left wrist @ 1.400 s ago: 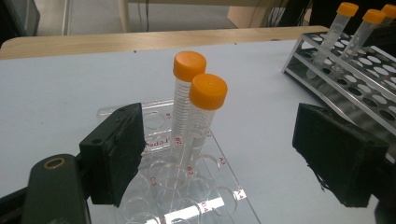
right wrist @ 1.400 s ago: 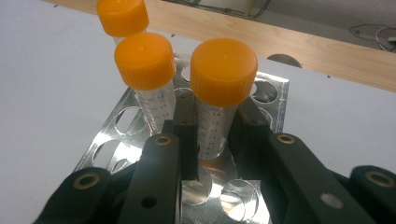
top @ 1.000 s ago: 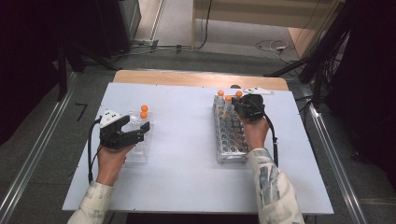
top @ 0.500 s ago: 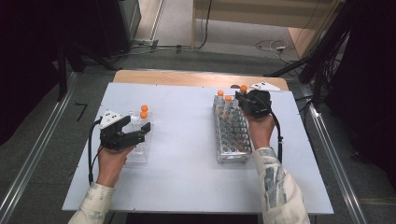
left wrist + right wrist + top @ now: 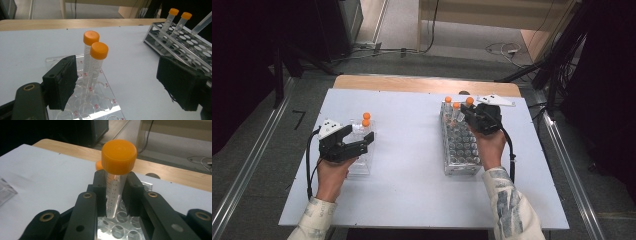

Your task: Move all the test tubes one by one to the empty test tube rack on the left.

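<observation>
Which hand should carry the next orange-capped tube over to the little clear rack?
The right one, probably. The right tongs are already clamped on an orange-capped tube above the big rack. The left tongs stand open by the clear rack, holding nothing.

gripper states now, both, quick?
Left gripper: open, jaws either side of the two orange-capped tubes in the clear rack, not pressing them.
Right gripper: closed on an orange-capped tube.

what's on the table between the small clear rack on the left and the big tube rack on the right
Nothing: in the high view the white table top is bare between the small clear rack and the big tube rack. The left gripper view shows the same bare stretch.
</observation>
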`<state>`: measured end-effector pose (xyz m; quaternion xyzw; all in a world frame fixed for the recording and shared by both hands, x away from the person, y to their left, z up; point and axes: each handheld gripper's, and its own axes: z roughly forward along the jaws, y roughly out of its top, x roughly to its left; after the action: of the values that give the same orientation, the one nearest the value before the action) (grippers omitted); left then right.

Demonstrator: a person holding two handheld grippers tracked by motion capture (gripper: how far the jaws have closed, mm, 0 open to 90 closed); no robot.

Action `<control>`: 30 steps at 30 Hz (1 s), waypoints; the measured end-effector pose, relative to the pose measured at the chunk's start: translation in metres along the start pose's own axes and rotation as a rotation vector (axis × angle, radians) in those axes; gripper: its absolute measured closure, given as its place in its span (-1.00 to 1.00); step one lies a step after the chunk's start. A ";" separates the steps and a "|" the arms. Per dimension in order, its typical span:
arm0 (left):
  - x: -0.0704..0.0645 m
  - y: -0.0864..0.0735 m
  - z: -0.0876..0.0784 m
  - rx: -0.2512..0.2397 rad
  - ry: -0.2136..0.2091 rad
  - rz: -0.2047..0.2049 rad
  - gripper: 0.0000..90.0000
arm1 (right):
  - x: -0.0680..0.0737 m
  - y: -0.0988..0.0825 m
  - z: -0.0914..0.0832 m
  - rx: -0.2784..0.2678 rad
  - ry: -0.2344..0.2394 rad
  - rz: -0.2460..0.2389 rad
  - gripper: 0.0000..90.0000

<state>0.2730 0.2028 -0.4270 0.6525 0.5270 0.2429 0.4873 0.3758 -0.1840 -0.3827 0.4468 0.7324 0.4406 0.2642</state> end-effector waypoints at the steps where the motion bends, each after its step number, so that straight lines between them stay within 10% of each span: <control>1: 0.000 0.000 0.000 -0.002 0.001 0.001 -0.61 | 0.003 -0.001 -0.001 0.004 0.003 -0.007 0.61; 30: -0.005 0.003 -0.006 -0.022 -0.008 0.007 -0.61 | 0.082 -0.017 0.016 0.055 0.176 -0.119 0.60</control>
<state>0.2678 0.2002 -0.4207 0.6499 0.5201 0.2478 0.4957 0.3432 -0.1083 -0.4046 0.3690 0.7899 0.4415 0.2122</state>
